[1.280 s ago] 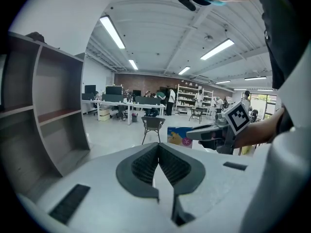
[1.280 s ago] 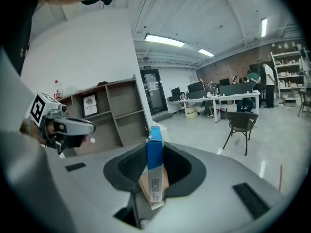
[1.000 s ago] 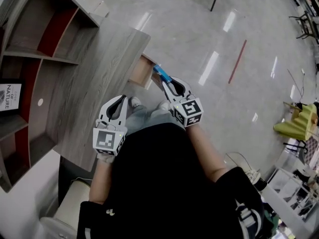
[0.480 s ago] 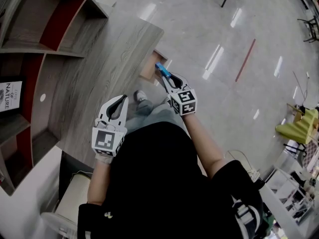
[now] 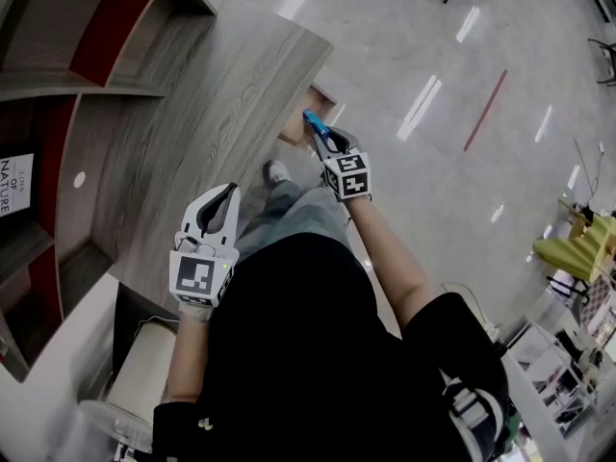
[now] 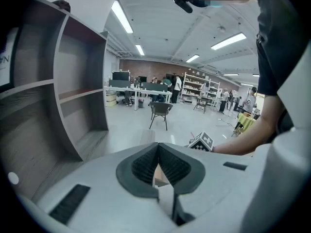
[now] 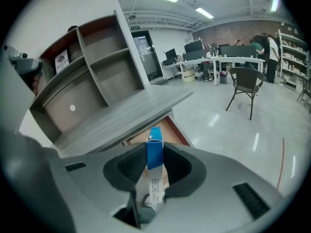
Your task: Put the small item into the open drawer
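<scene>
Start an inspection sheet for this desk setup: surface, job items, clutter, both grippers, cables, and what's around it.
Surface: wood-grain desk top, with a shelf unit standing on it.
Job's things: the open drawer is pulled out under the desk edge. The small blue box is at its opening, not yet released.
Clutter: a printed sign stands in one shelf bay.
Grippers: the right gripper is clamped on the blue box. The left gripper has its jaws together, empty, over the desk edge.
Cables: nothing seen by the desk.
Surroundings: glossy floor with a red line, a chair, and people at tables far behind.
</scene>
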Action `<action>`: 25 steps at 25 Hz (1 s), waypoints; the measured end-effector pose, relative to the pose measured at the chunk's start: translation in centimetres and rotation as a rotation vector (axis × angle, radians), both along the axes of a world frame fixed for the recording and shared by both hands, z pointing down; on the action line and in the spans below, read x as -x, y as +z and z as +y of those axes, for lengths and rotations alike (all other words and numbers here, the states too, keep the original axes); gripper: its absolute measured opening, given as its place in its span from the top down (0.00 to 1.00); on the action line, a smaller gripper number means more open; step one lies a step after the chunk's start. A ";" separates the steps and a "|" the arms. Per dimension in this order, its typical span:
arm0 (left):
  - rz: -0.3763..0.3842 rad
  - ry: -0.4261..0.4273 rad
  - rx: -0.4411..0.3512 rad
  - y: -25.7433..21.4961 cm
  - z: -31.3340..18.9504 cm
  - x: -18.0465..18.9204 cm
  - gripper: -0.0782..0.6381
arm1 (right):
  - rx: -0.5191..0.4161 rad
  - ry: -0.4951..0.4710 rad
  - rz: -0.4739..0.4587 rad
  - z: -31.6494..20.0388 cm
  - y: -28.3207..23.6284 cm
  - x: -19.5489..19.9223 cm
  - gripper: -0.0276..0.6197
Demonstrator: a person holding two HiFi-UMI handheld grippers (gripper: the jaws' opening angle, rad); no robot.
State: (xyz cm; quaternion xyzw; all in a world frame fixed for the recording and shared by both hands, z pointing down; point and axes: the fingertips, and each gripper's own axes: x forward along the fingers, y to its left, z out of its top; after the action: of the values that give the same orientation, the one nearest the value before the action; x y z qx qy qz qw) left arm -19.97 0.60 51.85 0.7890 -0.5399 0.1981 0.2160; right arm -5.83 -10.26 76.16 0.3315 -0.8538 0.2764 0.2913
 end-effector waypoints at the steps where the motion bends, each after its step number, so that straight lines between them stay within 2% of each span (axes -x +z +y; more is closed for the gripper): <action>1: -0.002 -0.006 0.002 0.1 0.0 0.2 0.89 | 0.005 -0.006 0.008 0.0 0.6 0.2 0.80; 12: -0.015 -0.049 0.045 1.3 2.0 2.1 0.89 | 0.054 -0.068 0.067 0.1 5.1 2.3 0.79; 17: -0.014 -0.048 0.043 1.2 2.1 2.1 0.89 | 0.061 -0.079 0.067 0.0 5.3 2.9 0.70; 25: -0.007 -0.041 0.028 1.1 1.9 2.1 0.89 | 0.045 -0.068 0.044 -0.1 3.7 3.1 0.70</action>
State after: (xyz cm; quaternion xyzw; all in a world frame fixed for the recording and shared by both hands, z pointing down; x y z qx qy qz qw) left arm -22.04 2.46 52.93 0.7741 -0.5538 0.2038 0.2293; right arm -8.92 -10.38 79.82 0.3017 -0.8514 0.2780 0.3268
